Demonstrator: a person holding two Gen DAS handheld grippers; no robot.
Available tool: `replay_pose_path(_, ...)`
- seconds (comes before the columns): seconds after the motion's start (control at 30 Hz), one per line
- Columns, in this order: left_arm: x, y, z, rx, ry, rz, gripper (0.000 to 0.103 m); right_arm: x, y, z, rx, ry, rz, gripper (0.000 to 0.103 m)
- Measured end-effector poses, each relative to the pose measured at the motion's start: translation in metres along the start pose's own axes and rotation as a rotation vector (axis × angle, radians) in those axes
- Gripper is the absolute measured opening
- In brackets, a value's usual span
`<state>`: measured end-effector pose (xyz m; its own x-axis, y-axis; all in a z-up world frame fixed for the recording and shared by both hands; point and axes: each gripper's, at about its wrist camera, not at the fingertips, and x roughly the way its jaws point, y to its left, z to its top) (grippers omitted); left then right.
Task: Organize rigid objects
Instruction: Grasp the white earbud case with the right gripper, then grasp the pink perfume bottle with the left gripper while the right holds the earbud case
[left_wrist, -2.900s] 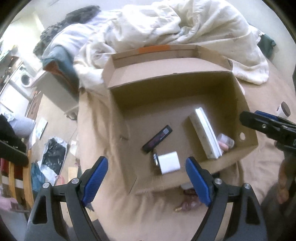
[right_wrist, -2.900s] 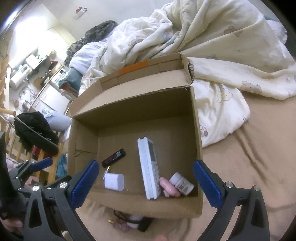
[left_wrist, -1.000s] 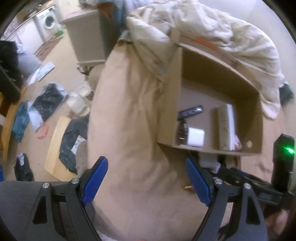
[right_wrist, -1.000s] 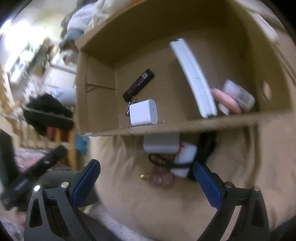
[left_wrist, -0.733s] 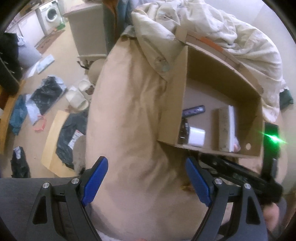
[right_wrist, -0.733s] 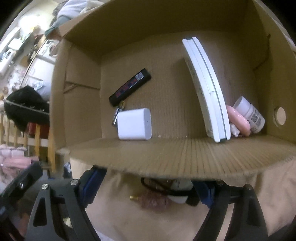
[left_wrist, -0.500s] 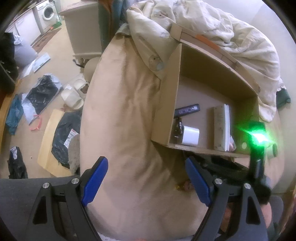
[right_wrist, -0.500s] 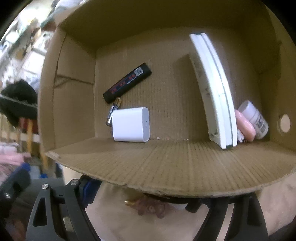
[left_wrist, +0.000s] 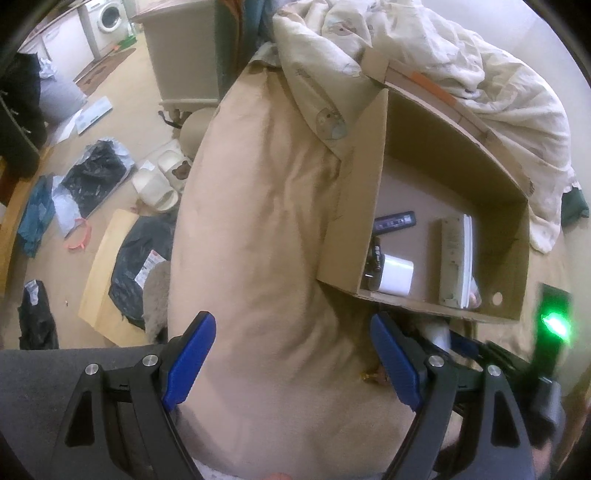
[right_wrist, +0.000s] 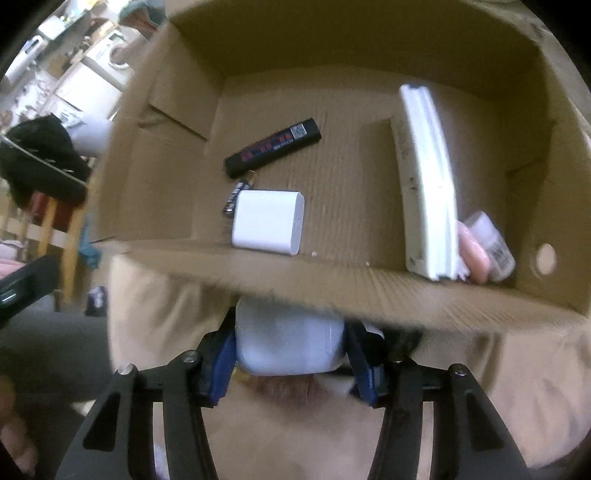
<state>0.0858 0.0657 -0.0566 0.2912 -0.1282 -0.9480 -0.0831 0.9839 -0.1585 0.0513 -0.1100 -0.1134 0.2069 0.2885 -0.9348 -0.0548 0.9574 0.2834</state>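
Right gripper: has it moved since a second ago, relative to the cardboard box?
Yes. The right gripper has closed in under the brown cardboard box's near wall, its fingers just closing around a white rounded block.

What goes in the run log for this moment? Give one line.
right gripper: jaws just closing, pads on white case | left gripper: open, empty | cardboard box: beyond case | phase: pickup

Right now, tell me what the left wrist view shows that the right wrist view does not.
Left wrist only: open left gripper over the tan bedding, slippers on the floor, rumpled duvet.
Right wrist only: right gripper, jaws just closing, pads against a white boxy object; pink item beside a small bottle.
Both: cardboard box, black stick, white block, long white device.
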Motion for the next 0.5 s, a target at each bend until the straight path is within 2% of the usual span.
replay_pose_path(0.17, 0.001, -0.002, -0.001, 0.018, -0.001, 0.008, 0.084, -0.050, 0.000, -0.018, -0.052, -0.076, 0.026, 0.057)
replay_pose_path(0.33, 0.006, -0.008, -0.007, 0.052, 0.012, 0.026, 0.084, -0.093, -0.028, -0.020, -0.064, -0.174, 0.060, 0.057)
replay_pose_path(0.43, 0.009, -0.010, -0.011, 0.068, 0.019, 0.039, 0.084, -0.098, -0.043, -0.022, -0.060, -0.253, 0.056, 0.057)
replay_pose_path(0.5, 0.013, -0.014, -0.013, 0.081, 0.028, 0.052, 0.084, -0.092, -0.058, -0.031, 0.002, -0.327, 0.076, 0.057)
